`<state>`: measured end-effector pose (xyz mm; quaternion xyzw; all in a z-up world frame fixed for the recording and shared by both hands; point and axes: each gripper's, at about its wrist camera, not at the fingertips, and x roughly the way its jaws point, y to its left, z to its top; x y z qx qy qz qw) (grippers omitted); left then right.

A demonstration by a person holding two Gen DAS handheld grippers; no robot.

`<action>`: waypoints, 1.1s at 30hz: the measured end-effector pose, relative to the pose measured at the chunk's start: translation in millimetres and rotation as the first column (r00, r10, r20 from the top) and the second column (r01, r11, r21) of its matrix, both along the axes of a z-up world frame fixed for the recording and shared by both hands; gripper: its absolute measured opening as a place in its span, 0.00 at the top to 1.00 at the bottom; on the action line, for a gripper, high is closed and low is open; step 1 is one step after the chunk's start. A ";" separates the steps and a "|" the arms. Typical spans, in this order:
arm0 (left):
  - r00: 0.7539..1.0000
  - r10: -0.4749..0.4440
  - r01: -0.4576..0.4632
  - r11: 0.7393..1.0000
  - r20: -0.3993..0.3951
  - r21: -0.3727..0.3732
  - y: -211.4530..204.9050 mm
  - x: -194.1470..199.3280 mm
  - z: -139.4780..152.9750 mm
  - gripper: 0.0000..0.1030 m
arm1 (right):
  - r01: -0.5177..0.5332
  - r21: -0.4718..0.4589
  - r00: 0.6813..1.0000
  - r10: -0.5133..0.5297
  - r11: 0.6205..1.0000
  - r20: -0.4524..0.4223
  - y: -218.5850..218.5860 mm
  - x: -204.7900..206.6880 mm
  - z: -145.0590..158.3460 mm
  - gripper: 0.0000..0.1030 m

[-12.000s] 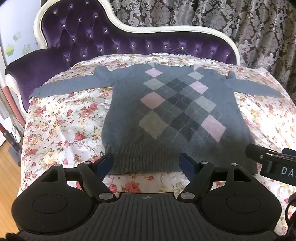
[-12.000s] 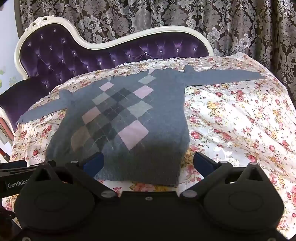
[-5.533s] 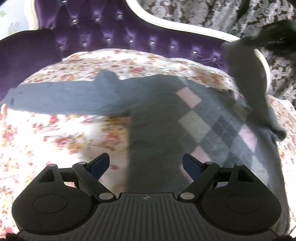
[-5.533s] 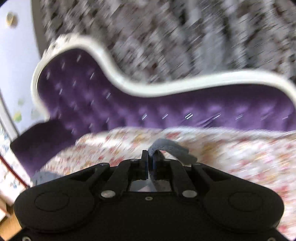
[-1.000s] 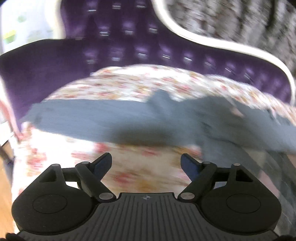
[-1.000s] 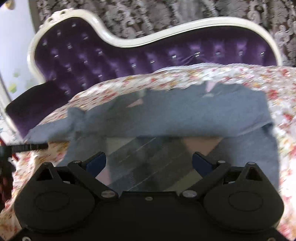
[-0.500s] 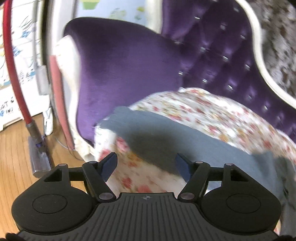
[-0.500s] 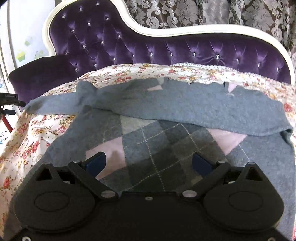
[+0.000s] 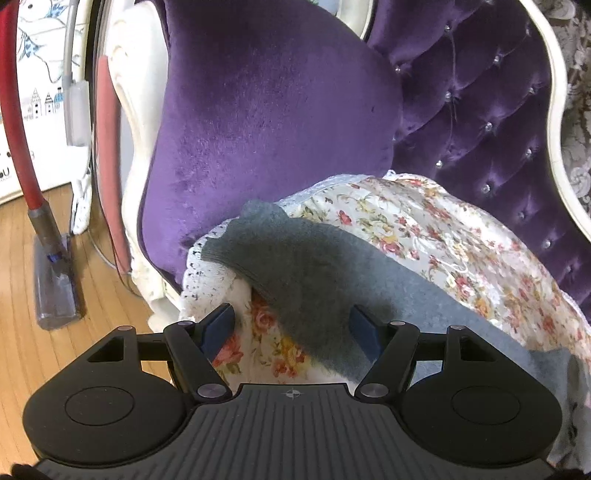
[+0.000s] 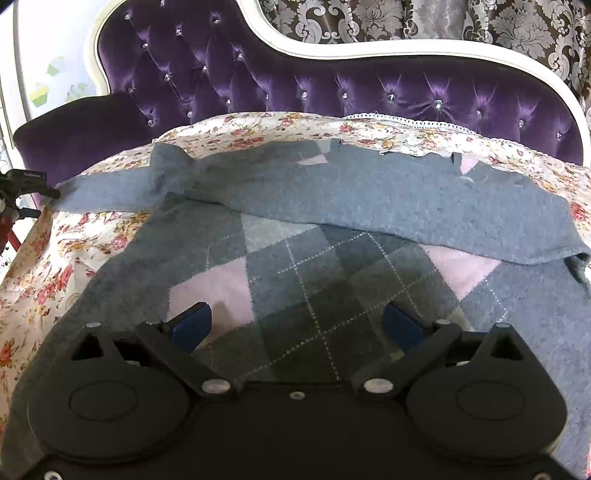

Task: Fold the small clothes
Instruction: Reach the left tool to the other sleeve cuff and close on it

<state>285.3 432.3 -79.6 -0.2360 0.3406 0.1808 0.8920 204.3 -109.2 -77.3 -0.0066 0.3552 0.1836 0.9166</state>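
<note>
A grey argyle sweater [image 10: 332, 280] lies on a floral sheet [image 10: 48, 280] over a purple sofa. Its right sleeve [image 10: 388, 199] is folded across the chest. Its left sleeve [image 10: 107, 192] lies stretched out to the left. In the left wrist view that sleeve's cuff end [image 9: 288, 251] lies at the sheet's lace edge, and my left gripper [image 9: 291, 328] is open with the sleeve between its jaws. My right gripper [image 10: 299, 325] is open and empty, low over the sweater's front. The left gripper shows at the far left of the right wrist view [image 10: 22, 184].
The purple tufted sofa back [image 10: 332, 88] and armrest [image 9: 266, 110] bound the sheet at the rear and left. A red-handled vacuum cleaner [image 9: 40, 206] stands on the wooden floor [image 9: 44, 354] to the left. Patterned curtains [image 10: 443, 18] hang behind.
My left gripper has moved leftwards along the outstretched sleeve to its cuff end. My right gripper has drawn back slightly over the sweater front, with the right sleeve lying folded.
</note>
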 end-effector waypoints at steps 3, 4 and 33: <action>1.000 0.007 -0.007 1.000 0.019 -0.017 1.8 1.4 0.5 0.45 | -0.003 -0.013 1.000 0.003 1.000 0.003 2.2 -0.7 -1.4 0.02; 1.000 0.018 -0.018 1.000 0.020 -0.018 3.0 1.6 1.1 0.48 | -0.002 -0.015 1.000 0.002 1.000 0.003 2.6 -0.8 -2.0 0.02; 0.991 0.109 -0.105 0.993 0.073 -0.062 3.5 -1.5 7.3 0.87 | 0.002 -0.001 1.000 -0.002 1.000 0.004 2.3 -0.1 -3.8 0.01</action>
